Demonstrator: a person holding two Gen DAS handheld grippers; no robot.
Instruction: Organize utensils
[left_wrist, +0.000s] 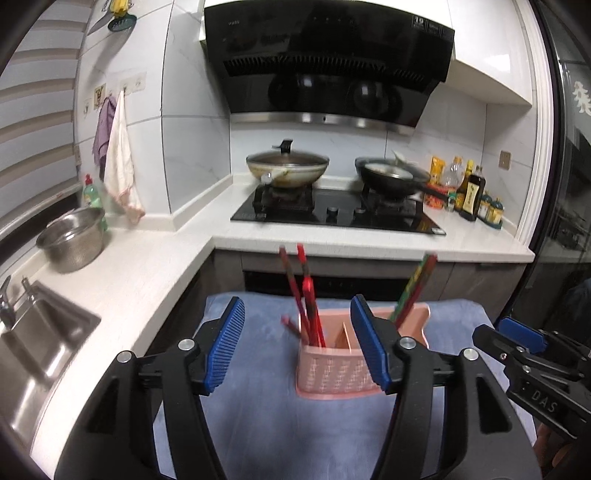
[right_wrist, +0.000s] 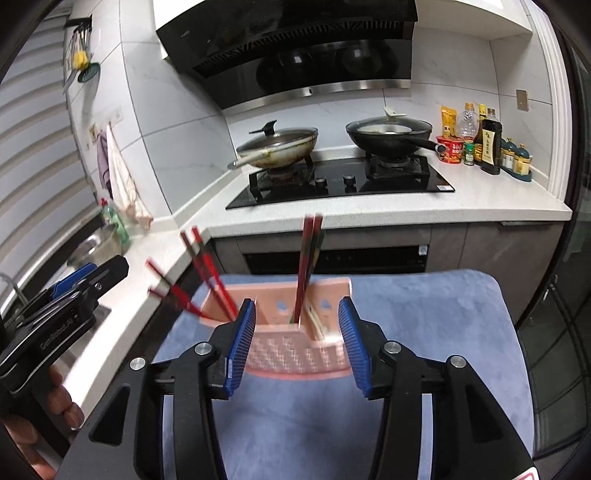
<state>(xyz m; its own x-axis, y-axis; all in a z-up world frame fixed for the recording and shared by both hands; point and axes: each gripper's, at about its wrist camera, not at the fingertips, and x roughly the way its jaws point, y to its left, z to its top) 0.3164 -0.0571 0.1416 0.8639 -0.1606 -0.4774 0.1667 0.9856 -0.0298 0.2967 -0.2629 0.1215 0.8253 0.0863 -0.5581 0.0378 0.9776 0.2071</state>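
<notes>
Standing on the blue cloth-covered desk (right_wrist: 424, 325), the pink plastic lattice caddy (right_wrist: 295, 354) holding red chopsticks (left_wrist: 308, 295) could tip if either empty gripper, left gripper (left_wrist: 297, 347) or right gripper (right_wrist: 295, 347), fingers apart, clips the leaning sticks.

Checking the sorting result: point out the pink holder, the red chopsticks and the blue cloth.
pink holder (left_wrist: 332, 373): left wrist view, woven front wall.
red chopsticks (left_wrist: 308, 295): left wrist view, middle of the shafts in the left compartment.
blue cloth (right_wrist: 424, 314): right wrist view, bare patch right of the holder.
</notes>
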